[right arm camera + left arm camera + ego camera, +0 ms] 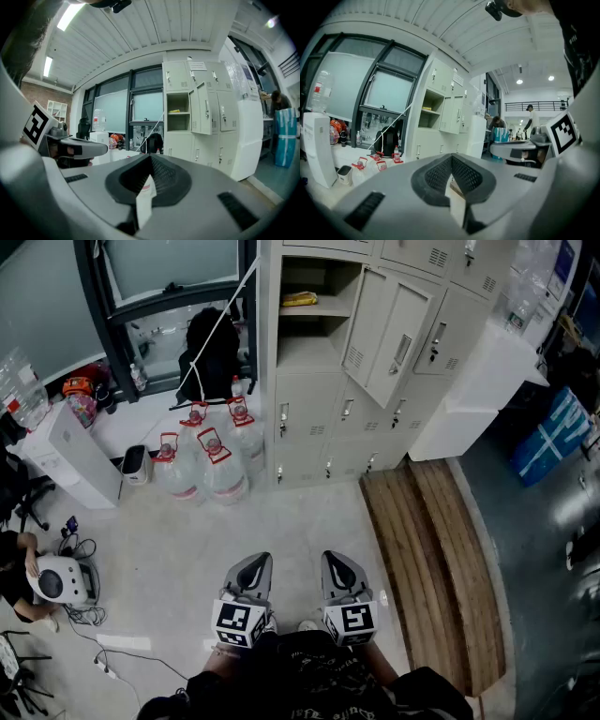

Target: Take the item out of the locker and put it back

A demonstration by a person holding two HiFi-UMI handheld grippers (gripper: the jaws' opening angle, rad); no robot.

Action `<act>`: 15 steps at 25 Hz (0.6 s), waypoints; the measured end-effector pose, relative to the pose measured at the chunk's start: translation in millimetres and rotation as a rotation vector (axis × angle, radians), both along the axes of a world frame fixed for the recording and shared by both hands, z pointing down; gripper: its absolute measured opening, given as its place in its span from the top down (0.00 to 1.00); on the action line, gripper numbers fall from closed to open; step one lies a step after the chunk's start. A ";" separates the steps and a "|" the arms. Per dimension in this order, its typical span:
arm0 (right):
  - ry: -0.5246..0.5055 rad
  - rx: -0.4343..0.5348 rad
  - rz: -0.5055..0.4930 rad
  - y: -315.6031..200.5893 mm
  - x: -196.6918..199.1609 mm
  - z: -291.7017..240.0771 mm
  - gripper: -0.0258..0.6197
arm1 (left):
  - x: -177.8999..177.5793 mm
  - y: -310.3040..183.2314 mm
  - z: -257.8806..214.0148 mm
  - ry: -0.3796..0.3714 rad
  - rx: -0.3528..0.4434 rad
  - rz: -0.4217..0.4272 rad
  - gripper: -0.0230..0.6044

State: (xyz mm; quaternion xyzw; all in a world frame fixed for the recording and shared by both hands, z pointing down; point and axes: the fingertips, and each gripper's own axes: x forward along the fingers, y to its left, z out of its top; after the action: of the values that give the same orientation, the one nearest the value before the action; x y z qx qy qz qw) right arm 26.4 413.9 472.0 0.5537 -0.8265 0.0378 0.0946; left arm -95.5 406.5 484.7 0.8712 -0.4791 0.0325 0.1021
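Observation:
A yellow item (300, 298) lies on the upper shelf of an open locker (314, 338), whose door (394, 334) swings out to the right. It also shows small and far off as the yellow item (426, 108) in the left gripper view and the yellow item (174, 111) in the right gripper view. My left gripper (260, 559) and right gripper (335, 557) are side by side low in the head view, well short of the lockers and pointing towards them. The jaws of the left gripper (451, 161) meet at the tip with nothing held. The right gripper (150, 159) is shut and empty too.
Several water jugs with red handles (211, 460) stand on the floor left of the lockers, under a black backpack (211, 352). A wooden platform (431, 549) lies at the right and a white cabinet (478, 390) beside the lockers. A person (14, 568) sits at the far left by a white device (58, 579).

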 end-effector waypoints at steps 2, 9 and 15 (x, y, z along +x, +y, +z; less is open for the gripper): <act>0.006 0.000 0.001 -0.7 -5.4 1.8 0.96 | -2.8 -0.8 1.3 0.003 0.002 0.011 0.95; -0.006 0.019 0.079 -6.8 -15.3 3.7 0.96 | -15.5 -11.5 2.9 0.009 0.019 0.062 0.95; -0.024 0.019 0.127 -10.3 -25.5 5.1 0.96 | -34.6 -20.1 10.0 0.001 0.009 0.077 0.95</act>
State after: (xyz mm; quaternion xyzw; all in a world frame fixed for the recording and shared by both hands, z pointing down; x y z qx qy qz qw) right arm 0.9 403.6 477.1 0.6053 -0.7911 0.0427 0.0768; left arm -130.1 386.4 494.7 0.8894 -0.4454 0.0337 0.0972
